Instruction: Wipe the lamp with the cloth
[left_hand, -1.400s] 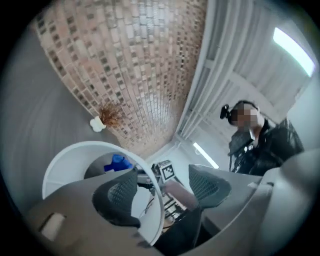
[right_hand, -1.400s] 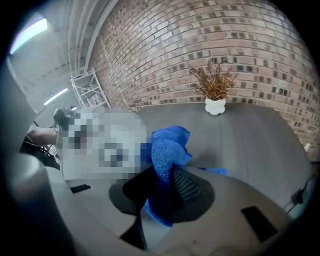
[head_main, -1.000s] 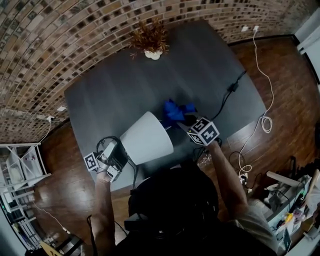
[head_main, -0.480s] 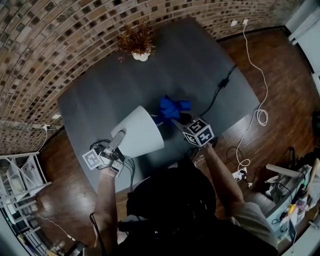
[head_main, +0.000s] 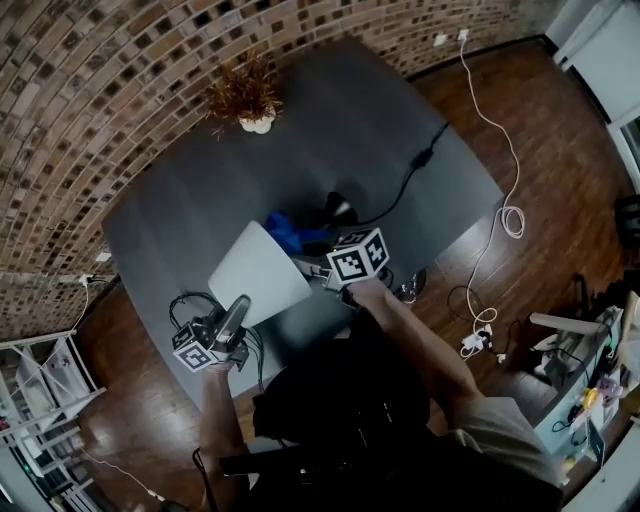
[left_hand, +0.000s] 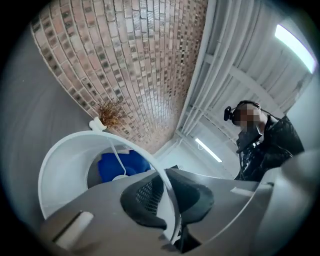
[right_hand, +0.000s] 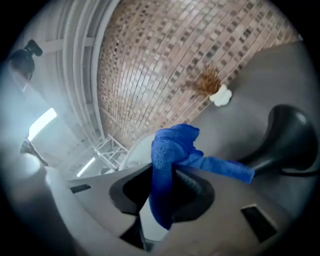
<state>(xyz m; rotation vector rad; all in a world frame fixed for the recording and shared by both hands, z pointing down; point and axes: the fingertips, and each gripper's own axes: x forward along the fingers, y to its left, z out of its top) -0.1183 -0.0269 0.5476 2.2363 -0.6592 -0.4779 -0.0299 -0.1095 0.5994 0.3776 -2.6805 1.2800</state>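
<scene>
The dark grey bench (head_main: 330, 120) stands with its far edge against a brick wall (head_main: 120, 60), on a wooden floor (head_main: 560, 200). The lamp sits close to the bench's near edge, toward the left end of that edge. Its white lamp shade (head_main: 255, 275) is tilted, with the wide opening turned toward the left gripper (head_main: 240, 305). In the left gripper view we look straight into that opening (left_hand: 65, 170), and the thin rim of the shade runs between the two pads of the left gripper (left_hand: 167, 195). Its jaws have just been closing and are now clenched on that rim. The right gripper (head_main: 308, 264) reaches in from the other side, toward the narrow end of the shade. Its jaws (right_hand: 162, 195) are clamped on the blue cloth (right_hand: 172, 150): a bunch of it stands out beyond the pads and one tail trails off to the side. In the head view the cloth (head_main: 283, 232) sits at the narrow end of the shade, between the shade and the black lamp base (head_main: 340, 208); we cannot tell whether it presses on the shade. The same cloth (left_hand: 122, 165) shows through the far opening of the shade. A black cable (head_main: 405, 175) runs from the lamp base across the bench to the right edge. A dried plant (head_main: 245, 95) in a small white pot stands at the far edge.
</scene>
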